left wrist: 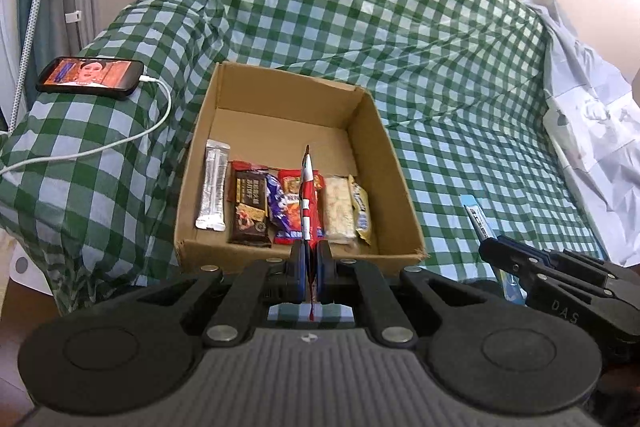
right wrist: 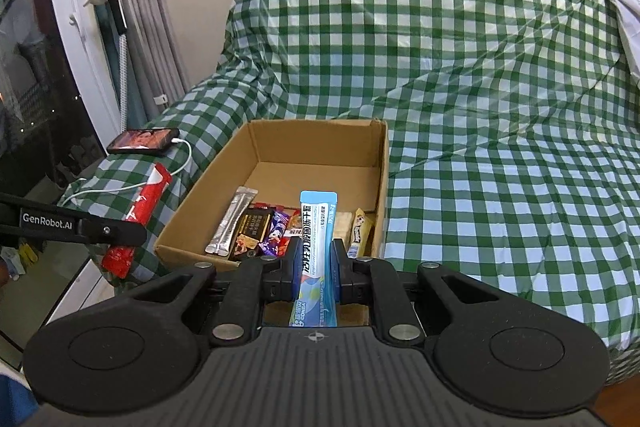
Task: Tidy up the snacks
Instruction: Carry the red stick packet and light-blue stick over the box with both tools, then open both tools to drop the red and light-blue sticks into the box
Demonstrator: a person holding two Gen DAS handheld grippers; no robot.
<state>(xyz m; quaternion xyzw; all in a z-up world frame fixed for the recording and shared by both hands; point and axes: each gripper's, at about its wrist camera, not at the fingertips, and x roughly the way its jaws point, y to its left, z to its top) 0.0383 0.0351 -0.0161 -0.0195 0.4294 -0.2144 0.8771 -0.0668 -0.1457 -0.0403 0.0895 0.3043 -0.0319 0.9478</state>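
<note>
Snacks lay in cardboard box; left gripper clamped red packet, right gripper blue sachet, face visible only in right view.

Cardboard box at centre frame on the checked cover, row of snack packs along its near wall, phone on the armrest at left, charging cable trailing lower left, plastic bag at right edge.
</note>
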